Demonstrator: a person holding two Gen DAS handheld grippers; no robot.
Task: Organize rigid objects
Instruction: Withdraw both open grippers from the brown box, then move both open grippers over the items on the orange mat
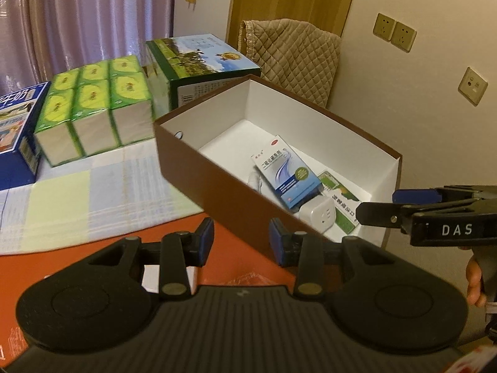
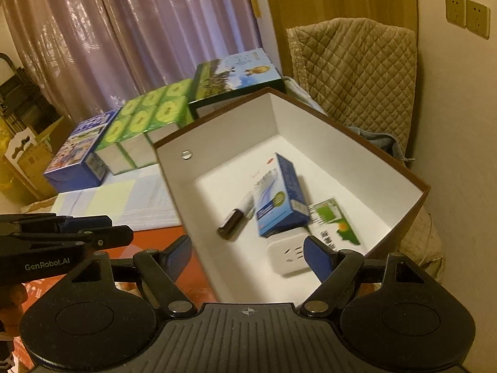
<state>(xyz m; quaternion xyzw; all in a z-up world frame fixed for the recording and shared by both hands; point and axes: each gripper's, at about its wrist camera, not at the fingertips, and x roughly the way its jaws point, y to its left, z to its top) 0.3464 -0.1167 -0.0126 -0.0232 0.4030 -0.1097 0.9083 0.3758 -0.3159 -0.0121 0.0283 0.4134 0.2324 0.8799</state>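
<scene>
A brown cardboard box with a white inside stands on the table; it also shows in the right wrist view. Inside lie a blue and white medicine carton, a white plug adapter, a green and white card and a marker with a dark cap. My left gripper is open and empty by the box's near wall. My right gripper is open and empty over the box's near end; from the left wrist it enters at the right.
Behind the box stand a green pack of tissue packets, a green carton with a meadow picture and a blue carton. A checked cloth covers part of the red table. A quilted chair stands by the wall.
</scene>
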